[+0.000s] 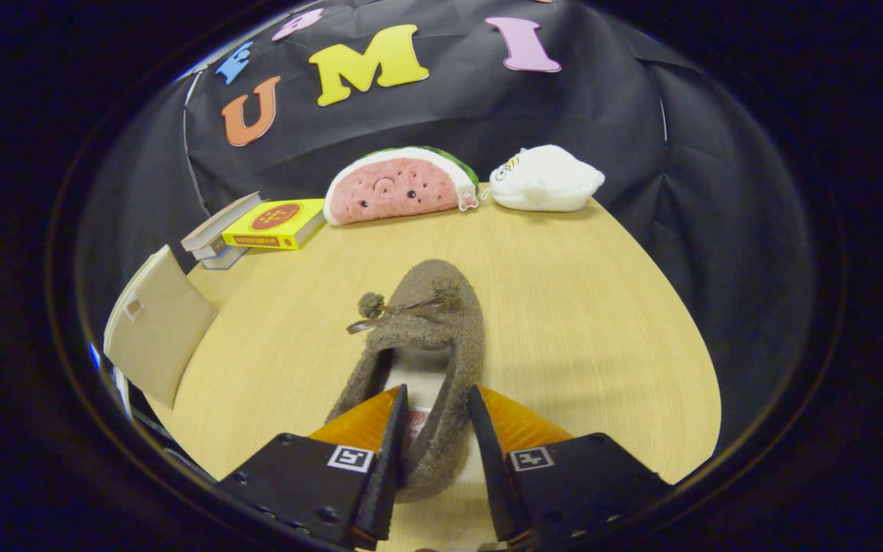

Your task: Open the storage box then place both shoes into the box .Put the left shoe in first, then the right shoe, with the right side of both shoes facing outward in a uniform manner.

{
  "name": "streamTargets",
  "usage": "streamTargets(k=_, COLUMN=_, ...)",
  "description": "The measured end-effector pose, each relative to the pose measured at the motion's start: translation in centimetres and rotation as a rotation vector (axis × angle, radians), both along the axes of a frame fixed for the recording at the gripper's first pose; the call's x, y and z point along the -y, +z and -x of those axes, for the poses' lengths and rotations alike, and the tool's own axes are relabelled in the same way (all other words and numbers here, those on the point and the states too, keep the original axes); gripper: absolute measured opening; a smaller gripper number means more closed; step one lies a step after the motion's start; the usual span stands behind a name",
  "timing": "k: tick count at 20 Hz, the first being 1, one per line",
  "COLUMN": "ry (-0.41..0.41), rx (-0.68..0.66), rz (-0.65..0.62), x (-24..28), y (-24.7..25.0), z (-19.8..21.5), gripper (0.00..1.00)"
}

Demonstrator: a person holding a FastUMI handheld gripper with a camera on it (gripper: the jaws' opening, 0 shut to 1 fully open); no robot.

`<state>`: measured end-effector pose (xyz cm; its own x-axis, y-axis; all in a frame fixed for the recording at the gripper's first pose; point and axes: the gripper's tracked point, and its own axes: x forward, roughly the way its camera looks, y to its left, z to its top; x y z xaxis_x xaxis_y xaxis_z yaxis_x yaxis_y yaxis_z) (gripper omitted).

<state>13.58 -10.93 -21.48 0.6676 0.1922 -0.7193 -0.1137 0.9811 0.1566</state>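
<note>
A fuzzy brown slipper shoe (434,322) with a small bow and pompom lies on the wooden table (579,307), toe pointing away from me. My gripper (438,399) straddles its heel end. The left finger (380,445) reaches into the shoe's opening over the pale insole, and the right finger (499,452) runs along the outside of the shoe's right wall. The fuzzy heel fills the gap between them, so the fingers look shut on it. The beige storage box (158,330) stands at the table's left edge with a flap raised; its inside is hidden.
At the back of the table lie a watermelon-slice plush (399,188) and a white plush (545,180). A yellow book on a small stack of books (269,224) sits at the back left, beyond the box. Bare tabletop stretches to the shoe's right.
</note>
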Motion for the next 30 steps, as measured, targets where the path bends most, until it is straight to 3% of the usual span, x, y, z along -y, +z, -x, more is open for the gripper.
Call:
streamTargets(k=3, ry=-0.038, rx=0.007, rz=0.012, x=0.7, y=0.1, z=-0.5, gripper=0.03)
streamTargets(k=4, ry=-0.056, rx=0.007, rz=-0.005, x=0.5, y=0.5, z=-0.4, gripper=0.00)
streamTargets(k=8, ry=-0.113, rx=-0.005, rz=-0.120, x=-0.6, y=1.1, z=0.2, gripper=0.00)
streamTargets(k=15, ry=-0.114, rx=0.034, rz=-0.214, x=-5.6, y=5.8, z=2.0, gripper=0.00)
streamTargets(k=26, ry=-0.004, rx=0.132, rz=-0.374, x=-22.4, y=19.8, z=6.8, gripper=0.00)
streamTargets(k=30, ry=0.071, rx=0.156, rz=-0.365, x=-30.2, y=23.1, z=8.3, gripper=0.00)
